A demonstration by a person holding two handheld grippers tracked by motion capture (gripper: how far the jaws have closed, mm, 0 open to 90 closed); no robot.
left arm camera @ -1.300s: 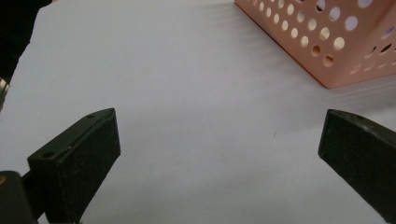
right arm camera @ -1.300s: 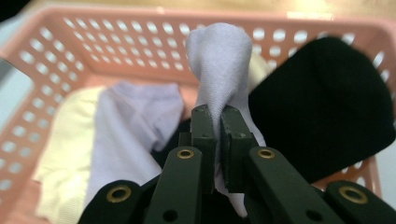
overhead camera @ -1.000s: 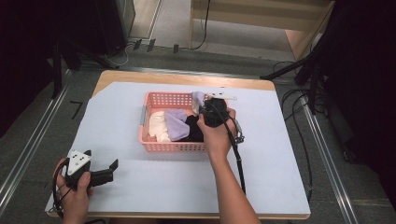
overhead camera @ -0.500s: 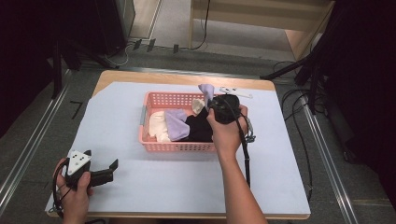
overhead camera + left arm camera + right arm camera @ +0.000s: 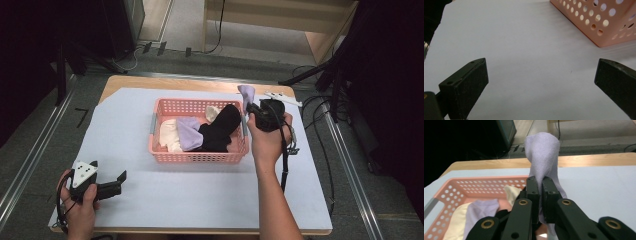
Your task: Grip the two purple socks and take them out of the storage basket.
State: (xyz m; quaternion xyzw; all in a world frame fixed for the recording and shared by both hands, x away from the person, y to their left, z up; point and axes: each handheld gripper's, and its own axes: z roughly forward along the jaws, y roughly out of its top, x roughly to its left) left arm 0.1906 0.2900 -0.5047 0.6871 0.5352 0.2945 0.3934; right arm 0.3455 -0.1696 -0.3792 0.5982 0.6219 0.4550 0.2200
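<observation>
- The landmark is the pink perforated plastic basket point(image 5: 199, 131), sitting on the white-covered worktop point(image 5: 150, 200) toward its far side.
- The right hand-held gripper point(image 5: 540, 185) is up at the basket's right rim, toward the far corner, and its jaws are clamped tight on a lilac knitted sock point(image 5: 543, 155).
- In the right gripper view that sock stands up out of the jaws in a soft cone, with more of it trailing below them; in the high view it shows as a small lilac tuft point(image 5: 246, 92) just off the basket's far right corner.
- The right hand point(image 5: 267, 137) wraps the gripper body, cable hanging down beside the forearm.
- Inside the basket: a black sock point(image 5: 220, 129) lies along the right half, a second lilac piece of fabric point(image 5: 189, 134) sits in the middle touching it, and cream fabric point(image 5: 170, 135) fills the left part.
- The left hand-held gripper point(image 5: 112, 184) rests well off the basket's near left corner, low on the worktop, gripped by the left hand point(image 5: 80, 207).
- Its jaws stand wide apart with nothing between them, and the basket's corner point(image 5: 599, 22) shows beyond them.
</observation>
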